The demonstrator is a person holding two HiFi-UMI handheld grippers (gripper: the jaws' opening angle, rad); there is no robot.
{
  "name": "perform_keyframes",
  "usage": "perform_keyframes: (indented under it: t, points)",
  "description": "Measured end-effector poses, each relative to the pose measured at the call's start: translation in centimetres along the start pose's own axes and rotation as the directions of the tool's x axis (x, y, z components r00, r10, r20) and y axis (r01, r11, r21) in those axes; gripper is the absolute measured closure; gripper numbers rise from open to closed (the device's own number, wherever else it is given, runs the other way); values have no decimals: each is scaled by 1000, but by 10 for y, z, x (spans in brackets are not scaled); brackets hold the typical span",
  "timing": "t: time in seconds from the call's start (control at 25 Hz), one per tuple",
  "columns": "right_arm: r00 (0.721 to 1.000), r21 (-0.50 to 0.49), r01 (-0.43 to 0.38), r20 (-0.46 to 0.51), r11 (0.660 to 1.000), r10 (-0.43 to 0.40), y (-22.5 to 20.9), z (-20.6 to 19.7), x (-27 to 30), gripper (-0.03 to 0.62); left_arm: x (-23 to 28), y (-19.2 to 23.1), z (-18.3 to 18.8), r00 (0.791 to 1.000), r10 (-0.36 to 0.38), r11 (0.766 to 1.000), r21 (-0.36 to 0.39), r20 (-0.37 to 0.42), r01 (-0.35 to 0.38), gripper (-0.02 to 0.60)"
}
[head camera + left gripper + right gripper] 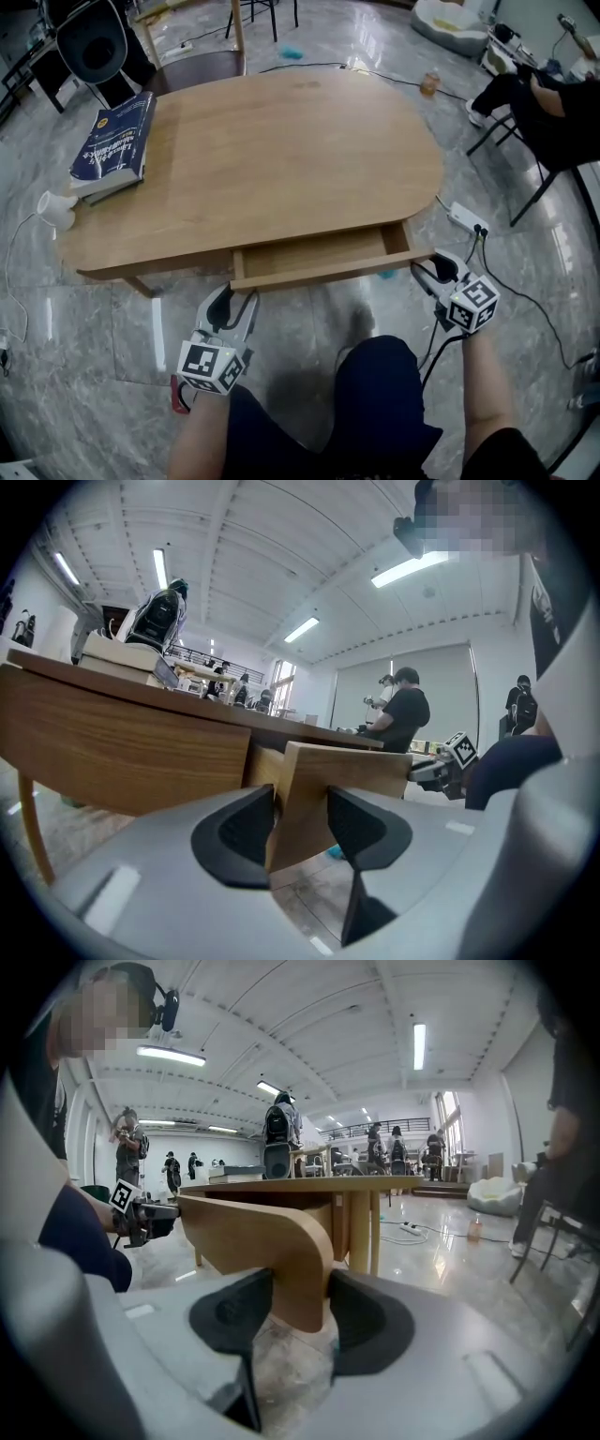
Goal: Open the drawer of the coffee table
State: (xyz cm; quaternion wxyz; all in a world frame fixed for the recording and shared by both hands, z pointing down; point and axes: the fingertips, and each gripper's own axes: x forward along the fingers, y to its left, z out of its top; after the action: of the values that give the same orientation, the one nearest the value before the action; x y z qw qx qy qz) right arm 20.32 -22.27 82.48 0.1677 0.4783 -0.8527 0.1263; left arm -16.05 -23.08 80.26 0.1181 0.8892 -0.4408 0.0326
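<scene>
The shallow light-wood drawer (319, 255) is standing partly out of the oval wooden surface (281, 141), so the pull seems to be under way. The left tool (233, 298) and right tool (432, 269) are each clamping one end of its front panel. The next move is likely calling for an even, level draw backwards.

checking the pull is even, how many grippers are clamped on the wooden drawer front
2: the left gripper at the left end of the pale wooden drawer front, the right gripper at its right end.
</scene>
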Motion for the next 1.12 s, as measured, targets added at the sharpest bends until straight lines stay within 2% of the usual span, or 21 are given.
perform_keyframes:
  t: [0.2, 0.48, 0.72, 0.96, 1.12]
  points:
    - [1000, 12, 30, -8, 999, -30, 11, -9, -17, 402, -18, -11, -4, 1000, -3, 1000, -30, -1, 3, 394]
    - [997, 26, 73, -21, 997, -72, 23, -15, -30, 402, -34, -18, -7, 1000, -14, 999, -31, 7, 14, 402]
    - [996, 29, 80, -41, 996, -79, 31, -22, -38, 402, -44, -26, -13, 1000, -2, 999, 45, -8, 3, 402]
    - [994, 35, 97, -52, 995, -95, 42, -38, -55, 402, -60, -38, -24, 999, -24, 1000, -4, -24, 24, 405]
    - [994, 36, 97, -58, 995, -95, 48, -41, -62, 402, -69, -43, -26, 1000, -23, 1000, -5, -20, 23, 405]
